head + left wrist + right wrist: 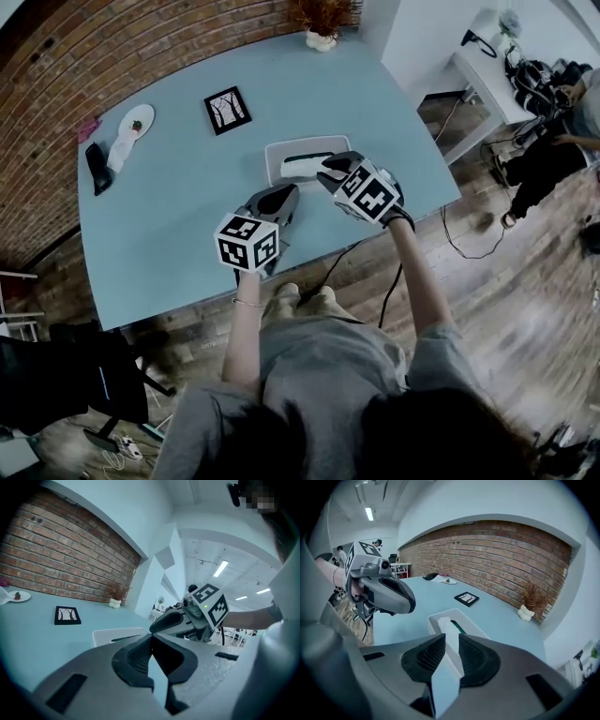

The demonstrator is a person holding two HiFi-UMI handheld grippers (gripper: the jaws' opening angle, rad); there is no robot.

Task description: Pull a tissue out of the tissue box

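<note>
Brick wall (112, 47) ran along the far and left sides of a pale blue table (169, 225), and the person stood at its near edge. One tissue box (281, 148), white and low, lay near the table's middle within easy reach. One tissue (446, 626) stood up from its slot as a tuft. The right gripper (451, 640) was over the box, fingers a narrow gap apart with the tuft in line between them. They did not look pressed onto it, so I judged them lined up for the pinch and not gripping. The left gripper (150, 639) hung at about 7 o'clock from the box, fingertips closed together on nothing. It was probably kept clear of the pull, or ready to steady the light box. Elsewhere, all well apart from the work: one framed picture (227, 110) at 10 o'clock from the box, one potted dry plant (322, 19) at 12 o'clock by the far edge, one small plate (137, 121) and one black object (97, 167) towards 9 o'clock. Grippers counted: two.
</note>
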